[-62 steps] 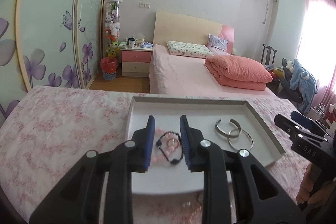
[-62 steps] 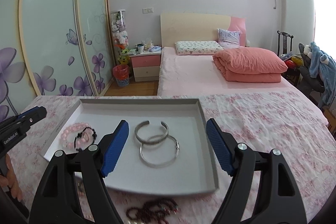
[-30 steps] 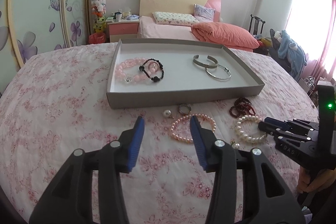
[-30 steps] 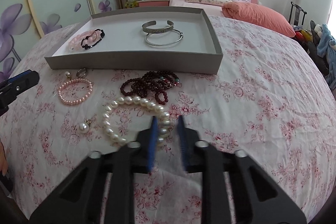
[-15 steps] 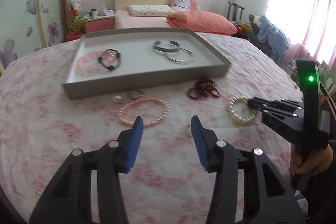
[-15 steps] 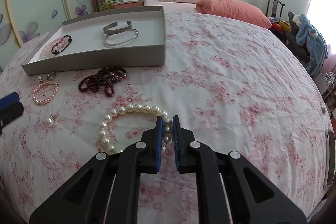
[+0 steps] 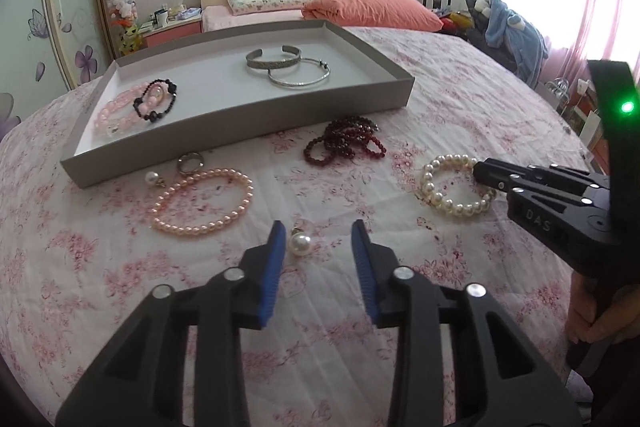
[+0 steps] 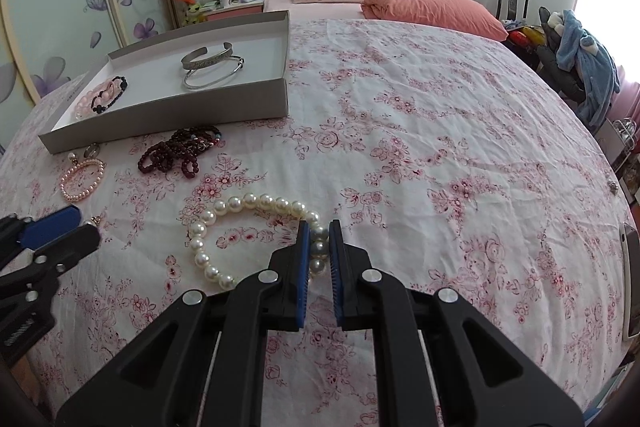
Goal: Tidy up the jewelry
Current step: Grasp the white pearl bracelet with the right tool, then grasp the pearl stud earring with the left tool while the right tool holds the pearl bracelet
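On a table draped in a pink floral cloth (image 8: pixel 420 131), the right gripper (image 8: pixel 319 227) has its blue pads clamped on the near side of a white pearl bracelet (image 8: pixel 224 211), which lies flat on the cloth. The left gripper (image 7: pixel 319 231) hangs over a single pearl earring (image 7: pixel 299 243); its jaws, which have just been closing, stand partly apart, the pearl between the tips and just beside the left pad, not pinched. A person's hand (image 7: pixel 600 315) grips the right tool's handle at the edge of the left view.

Past the earring lies a pink pearl bracelet (image 7: pixel 202 201), with a second pearl earring (image 7: pixel 152 179) and a metal ring (image 7: pixel 191 161) just beyond it. To their right sits a heap of dark red beads (image 7: pixel 344 143).

Behind these stands a shallow grey tray (image 7: pixel 240 115). Inside, at its left end, a black bead bracelet (image 7: pixel 155 101) rests on a pale pink one (image 7: pixel 110 115); further right, a silver cuff (image 7: pixel 273 59) overlaps a thin silver bangle (image 7: pixel 299 79).

Beyond the table: a bed (image 8: pixel 320 3) with a coral quilt (image 8: pixel 432 11), and a pink nightstand (image 7: pixel 172 29).
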